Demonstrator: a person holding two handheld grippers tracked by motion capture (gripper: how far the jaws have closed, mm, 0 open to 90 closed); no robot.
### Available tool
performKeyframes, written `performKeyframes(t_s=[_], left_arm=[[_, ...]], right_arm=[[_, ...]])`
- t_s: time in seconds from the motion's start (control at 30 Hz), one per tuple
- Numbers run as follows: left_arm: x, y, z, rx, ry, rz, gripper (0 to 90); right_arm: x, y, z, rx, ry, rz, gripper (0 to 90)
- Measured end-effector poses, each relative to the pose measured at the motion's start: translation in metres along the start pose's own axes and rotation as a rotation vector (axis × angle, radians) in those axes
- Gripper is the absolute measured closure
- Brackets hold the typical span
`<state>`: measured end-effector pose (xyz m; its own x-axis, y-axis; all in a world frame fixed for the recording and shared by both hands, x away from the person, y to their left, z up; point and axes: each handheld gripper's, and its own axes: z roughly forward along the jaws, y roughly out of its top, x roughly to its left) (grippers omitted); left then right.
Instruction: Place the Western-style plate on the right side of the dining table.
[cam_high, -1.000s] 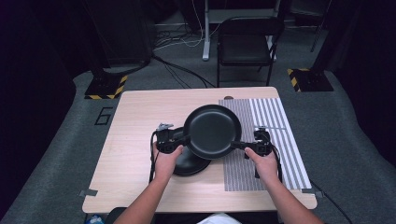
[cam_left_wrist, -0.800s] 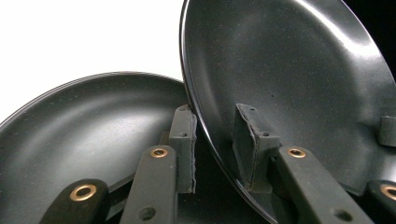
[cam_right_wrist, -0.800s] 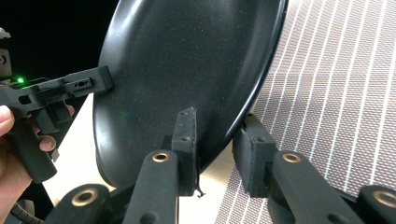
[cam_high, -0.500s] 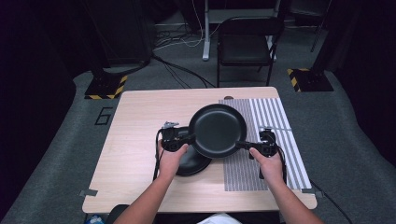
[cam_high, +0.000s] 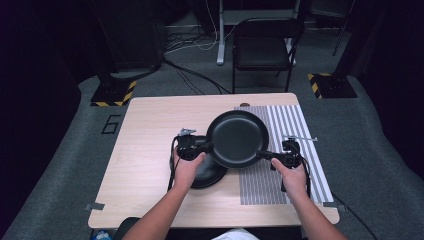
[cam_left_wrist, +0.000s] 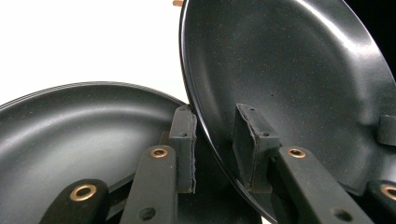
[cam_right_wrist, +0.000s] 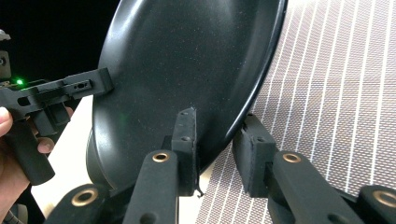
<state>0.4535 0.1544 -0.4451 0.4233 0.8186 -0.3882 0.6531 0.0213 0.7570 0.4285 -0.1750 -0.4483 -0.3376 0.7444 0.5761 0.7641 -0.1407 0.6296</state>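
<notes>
A black frying pan (cam_high: 237, 139) hangs above the table between both grippers, roughly level. My left gripper (cam_high: 207, 146) is shut on its left rim; in the left gripper view the pads (cam_left_wrist: 187, 140) clamp the pan wall (cam_left_wrist: 289, 70). My right gripper (cam_high: 262, 154) is shut on the opposite rim, where the pads (cam_right_wrist: 186, 140) pinch the pan edge (cam_right_wrist: 187, 60). Across the pan the left gripper (cam_right_wrist: 106, 80) holds the far rim. A second black pan (cam_high: 207, 172) lies on the table, partly under the raised one, and appears low at the left (cam_left_wrist: 84, 130).
The wooden table (cam_high: 150, 150) carries a striped mat (cam_high: 295, 125) on its right half, seen up close behind the pan (cam_right_wrist: 336, 93). Beyond the far edge stands a black chair (cam_high: 262, 50), with cables and taped stand bases on the floor.
The raised pan and both hands have drifted slightly to the right over the mat. Both grips are unchanged.
</notes>
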Motion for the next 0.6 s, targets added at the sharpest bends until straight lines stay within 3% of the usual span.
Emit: performKeyframes(t_s=[0.6], left_arm=[[-0.0037, 0.0014, 0.0077, 0.003, -0.023, 0.002, 69.5]], right_arm=[[-0.0052, -0.0002, -0.0061, -0.01, -0.011, 0.008, 70.9]])
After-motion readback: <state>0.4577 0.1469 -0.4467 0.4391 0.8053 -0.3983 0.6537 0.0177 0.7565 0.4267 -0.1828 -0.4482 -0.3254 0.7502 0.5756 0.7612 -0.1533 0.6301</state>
